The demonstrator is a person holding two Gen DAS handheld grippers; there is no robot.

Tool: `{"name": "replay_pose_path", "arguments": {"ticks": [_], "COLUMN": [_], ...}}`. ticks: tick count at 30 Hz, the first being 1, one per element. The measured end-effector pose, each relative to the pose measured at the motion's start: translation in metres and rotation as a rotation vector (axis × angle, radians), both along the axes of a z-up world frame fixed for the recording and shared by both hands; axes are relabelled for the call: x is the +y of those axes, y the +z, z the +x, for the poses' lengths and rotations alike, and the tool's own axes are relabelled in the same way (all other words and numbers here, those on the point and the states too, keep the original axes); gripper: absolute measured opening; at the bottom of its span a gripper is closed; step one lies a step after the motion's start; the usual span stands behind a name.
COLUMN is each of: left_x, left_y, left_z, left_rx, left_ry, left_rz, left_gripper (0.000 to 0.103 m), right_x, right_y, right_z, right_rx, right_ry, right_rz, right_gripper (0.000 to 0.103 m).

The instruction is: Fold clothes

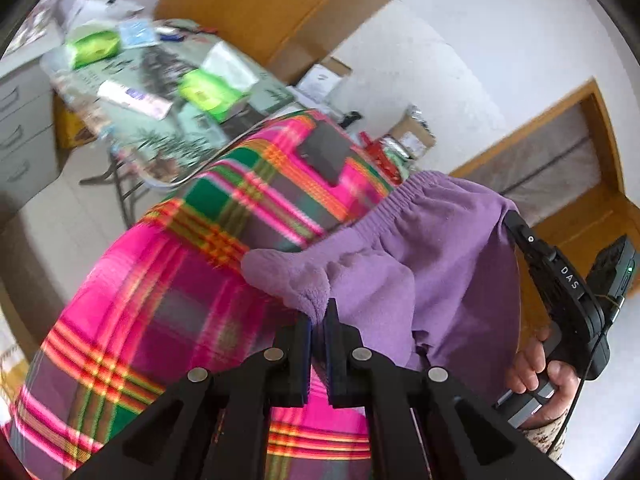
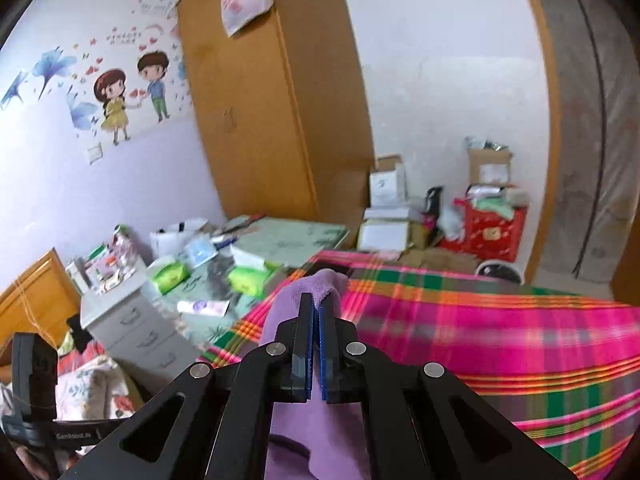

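Garment solid purple, fleecy. Bedcover plaid: hot pink base, green/grey blocks, orange-yellow stripes. Both grippers black, blue pads. Wardrobe orange-brown wood. Tissue packs lime green. Crate red. Drawer unit grey. Wall white.

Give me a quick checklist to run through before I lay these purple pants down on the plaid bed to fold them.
1. Left gripper shut on the purple pants: ok.
2. Right gripper shut on the pants: ok.
3. Waistband stretched between both grippers: ok, elastic edge visible.
4. Pants lifted off the plaid blanket: cannot tell, legs out of view.
5. Landing spot free: not ok, dark flat object lies on the blanket.
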State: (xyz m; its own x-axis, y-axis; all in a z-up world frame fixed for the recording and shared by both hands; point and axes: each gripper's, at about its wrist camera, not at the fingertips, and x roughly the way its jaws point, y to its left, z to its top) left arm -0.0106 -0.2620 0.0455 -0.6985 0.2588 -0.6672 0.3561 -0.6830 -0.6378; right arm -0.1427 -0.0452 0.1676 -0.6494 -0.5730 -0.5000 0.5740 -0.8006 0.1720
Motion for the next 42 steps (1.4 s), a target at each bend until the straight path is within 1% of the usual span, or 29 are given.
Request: {"name": "replay_pose_path", "arguments": {"ticks": [2,5,8,9,10,11,13,15,17,19,21,23,26,28,31,33,34,35,37,39,42], "left_x": [-0.001,0.002,0.004,0.004,0.005,0.006,0.01,0.013,0.015,0.019,0.024,0.03,0.043,0.051,0.065,0.075,0.081,0.086,0.098,0.111,0.14], "left_y": [-0.009,-0.017,-0.023,-0.024,-0.025,-0.025,-0.024,-0.024,-0.025,-0.025,-0.024,-0.023,-0.016,-0.011,-0.001,0.003,0.005,0.007,0.008,0.008,0.008], "left_z": [0.003,0.005,0.008,0.009,0.01,0.011,0.012,0.014,0.017,0.02,0.022,0.027,0.034,0.038,0.046,0.047,0.048,0.049,0.047,0.045,0.037], "left_rx": [-0.021,-0.043,-0.06,-0.06,-0.06,-0.059,-0.058,-0.059,-0.052,-0.049,-0.054,-0.052,-0.032,-0.02,0.007,0.022,0.026,0.03,0.04,0.047,0.045], "left_ry": [0.008,0.004,0.01,0.008,0.006,0.003,-0.009,-0.016,-0.025,-0.039,-0.055,-0.072,-0.116,-0.139,-0.172,-0.214,-0.237,-0.26,-0.312,-0.364,-0.436], "left_rz": [0.01,-0.002,-0.005,0.0,0.001,-0.002,-0.015,-0.013,0.008,0.012,0.009,0.028,0.009,-0.02,-0.065,-0.073,-0.082,-0.092,-0.085,-0.08,-0.136], "left_gripper": [0.005,0.005,0.005,0.005,0.006,0.006,0.006,0.006,0.006,0.006,0.007,0.008,0.009,0.01,0.014,0.018,0.023,0.024,0.024,0.024,0.025], "right_x": [-0.012,-0.019,-0.007,-0.002,0.005,0.013,0.035,0.06,0.084,0.114,0.143,0.169,0.213,0.239,0.269,0.285,0.294,0.302,0.313,0.324,0.335], "right_y": [-0.014,-0.034,-0.043,-0.046,-0.045,-0.044,-0.043,-0.044,-0.045,-0.049,-0.053,-0.057,-0.064,-0.073,-0.087,-0.1,-0.107,-0.115,-0.125,-0.135,-0.144], "right_z": [-0.006,-0.01,-0.013,-0.013,-0.012,-0.009,0.0,0.009,0.021,0.04,0.058,0.075,0.108,0.125,0.145,0.156,0.161,0.167,0.175,0.182,0.19], "right_rx": [-0.035,-0.084,-0.158,-0.181,-0.185,-0.188,-0.193,-0.212,-0.216,-0.217,-0.208,-0.201,-0.182,-0.189,-0.21,-0.236,-0.251,-0.271,-0.297,-0.323,-0.356], "right_ry": [0.031,0.037,0.039,0.039,0.031,0.022,-0.001,-0.027,-0.038,-0.065,-0.111,-0.155,-0.257,-0.332,-0.429,-0.47,-0.491,-0.513,-0.552,-0.575,-0.591], "right_rz": [0.029,0.054,0.045,0.041,0.039,0.036,0.018,-0.006,-0.033,-0.03,-0.018,-0.027,-0.051,-0.062,-0.062,-0.07,-0.076,-0.092,-0.133,-0.2,-0.29], "right_gripper": [0.003,0.004,0.006,0.01,0.013,0.015,0.024,0.025,0.026,0.028,0.028,0.028,0.029,0.029,0.029,0.029,0.03,0.031,0.037,0.04,0.041]}}
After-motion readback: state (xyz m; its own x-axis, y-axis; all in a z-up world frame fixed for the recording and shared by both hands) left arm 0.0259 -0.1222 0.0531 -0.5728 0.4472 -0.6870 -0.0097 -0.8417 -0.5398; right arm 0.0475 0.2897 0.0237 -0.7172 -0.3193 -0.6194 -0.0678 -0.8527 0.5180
